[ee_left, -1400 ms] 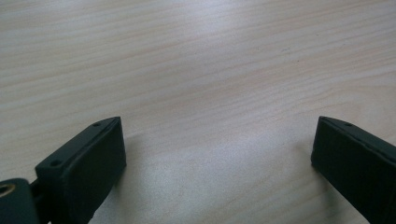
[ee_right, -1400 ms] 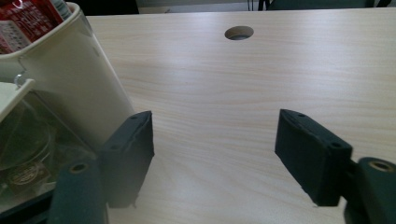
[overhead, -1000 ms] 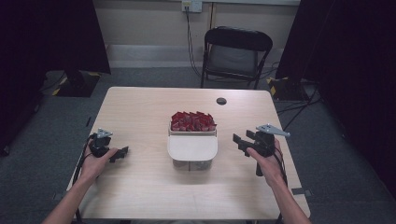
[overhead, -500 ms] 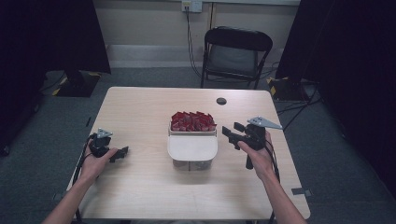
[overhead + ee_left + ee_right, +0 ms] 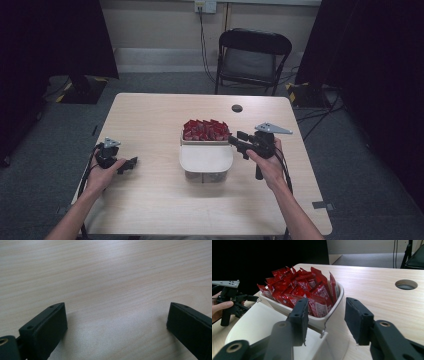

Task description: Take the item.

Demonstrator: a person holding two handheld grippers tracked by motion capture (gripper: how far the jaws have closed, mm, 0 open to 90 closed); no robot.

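Observation:
A white bin [image 5: 206,159] stands mid-table, its rear compartment heaped with red sachets [image 5: 205,129]; the front compartment looks empty. My right gripper [image 5: 235,141] is open at the bin's right side, level with the sachets. In the right gripper view its jaws straddle the bin's rim [image 5: 334,307] with a gap on both sides, and the red sachets [image 5: 302,290] lie just beyond the left jaw. My left gripper [image 5: 131,163] rests low at the table's left. In the left gripper view it [image 5: 115,325] is open over bare wood, holding nothing.
The light wooden table [image 5: 150,125] has a round cable hole [image 5: 237,108] behind the bin. A black folding chair [image 5: 252,55] stands past the far edge. The left gripper [image 5: 232,302] and the hand holding it appear beyond the bin in the right gripper view.
My right gripper has moved left and forward from the table's right side up to the bin's rim. The left gripper has stayed put.

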